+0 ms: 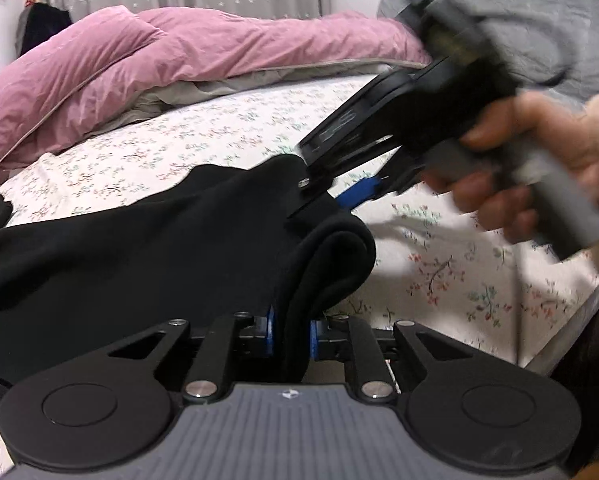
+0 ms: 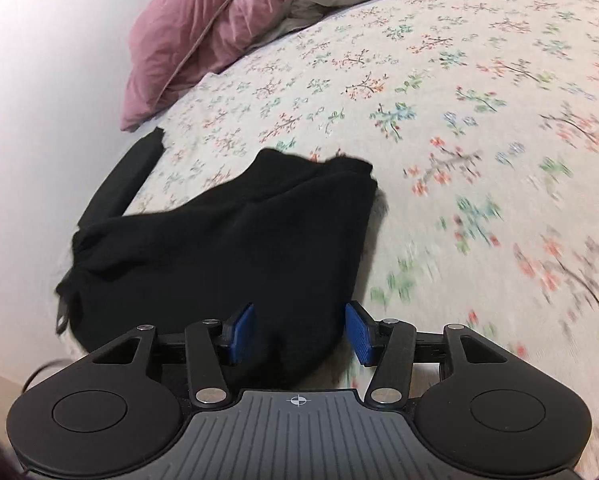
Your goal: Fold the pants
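On floral bedsheet (image 2: 439,80), black pants (image 2: 227,240), no legible writing.

— Where do the pants (image 1: 147,248) lie?
— On the bed (image 1: 171,136), before my jaws, folded edge to the right.
— And behind them?
— The duvet (image 1: 139,68), heaped at the bed's far side.
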